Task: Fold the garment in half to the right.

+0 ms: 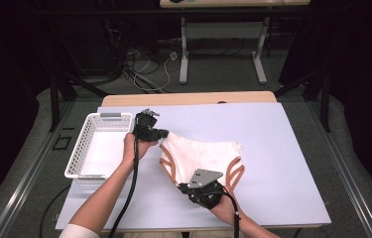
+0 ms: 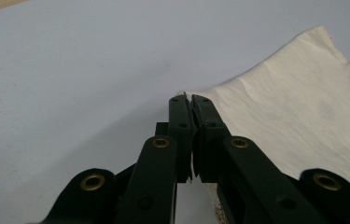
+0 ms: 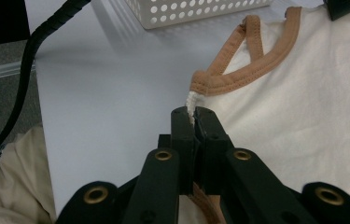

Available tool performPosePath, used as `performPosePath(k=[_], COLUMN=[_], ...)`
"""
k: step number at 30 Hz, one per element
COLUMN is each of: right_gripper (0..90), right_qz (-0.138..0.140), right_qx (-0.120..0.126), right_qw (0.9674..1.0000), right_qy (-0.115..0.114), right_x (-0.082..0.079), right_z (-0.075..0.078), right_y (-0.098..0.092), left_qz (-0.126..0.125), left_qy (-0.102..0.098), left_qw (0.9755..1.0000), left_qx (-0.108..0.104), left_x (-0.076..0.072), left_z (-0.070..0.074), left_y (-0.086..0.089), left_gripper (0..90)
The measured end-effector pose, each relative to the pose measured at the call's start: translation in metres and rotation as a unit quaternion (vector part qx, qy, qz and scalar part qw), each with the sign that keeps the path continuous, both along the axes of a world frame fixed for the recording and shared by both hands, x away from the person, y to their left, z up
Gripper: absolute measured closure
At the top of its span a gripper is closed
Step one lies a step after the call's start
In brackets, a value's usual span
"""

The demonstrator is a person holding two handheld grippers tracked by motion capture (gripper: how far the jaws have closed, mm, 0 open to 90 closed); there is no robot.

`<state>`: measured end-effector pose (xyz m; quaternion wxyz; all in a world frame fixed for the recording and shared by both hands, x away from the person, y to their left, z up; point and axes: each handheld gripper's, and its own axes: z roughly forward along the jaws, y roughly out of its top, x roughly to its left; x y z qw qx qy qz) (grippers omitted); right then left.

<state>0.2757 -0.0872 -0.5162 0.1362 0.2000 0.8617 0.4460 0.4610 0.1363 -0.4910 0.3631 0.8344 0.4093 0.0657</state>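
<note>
A cream garment (image 1: pixel 198 153) with tan trim lies spread on the white table top. My left gripper (image 1: pixel 162 134) is shut on the garment's far left corner; in the left gripper view the black jaws (image 2: pixel 191 100) pinch the cream cloth (image 2: pixel 294 112) at its edge. My right gripper (image 1: pixel 186 187) is shut on the garment's near edge. In the right gripper view its jaws (image 3: pixel 192 112) clamp a white fold just below the tan trim (image 3: pixel 238 74).
A white perforated basket (image 1: pixel 99 144) stands at the table's left, beside my left hand, and its wall (image 3: pixel 196 9) shows in the right gripper view. Black cables (image 1: pixel 131 188) trail toward the near edge. A second table (image 1: pixel 223 29) stands beyond.
</note>
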Motion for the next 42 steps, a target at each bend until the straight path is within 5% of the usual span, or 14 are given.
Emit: performPosePath(k=[13, 32, 42], right_gripper=[87.0, 87.3, 87.3], right_qz=[0.006, 0.01, 0.012], right_qx=[0.031, 0.038, 0.053], right_qw=[0.9994, 0.9992, 0.9985], right_qy=[0.01, 0.011, 0.006], right_x=[0.004, 0.007, 0.008], right_z=[0.007, 0.004, 0.011], right_y=[0.011, 0.017, 0.029], left_qz=[0.006, 0.012, 0.016], left_qy=[-0.001, -0.014, -0.025], left_qw=[0.9999, 0.9996, 0.9986], left_qx=[0.009, 0.02, 0.043], left_x=[0.004, 0.006, 0.003], left_z=[0.006, 0.018, 0.036], left_y=[0.007, 0.006, 0.016], left_gripper=[87.7, 87.8, 87.7])
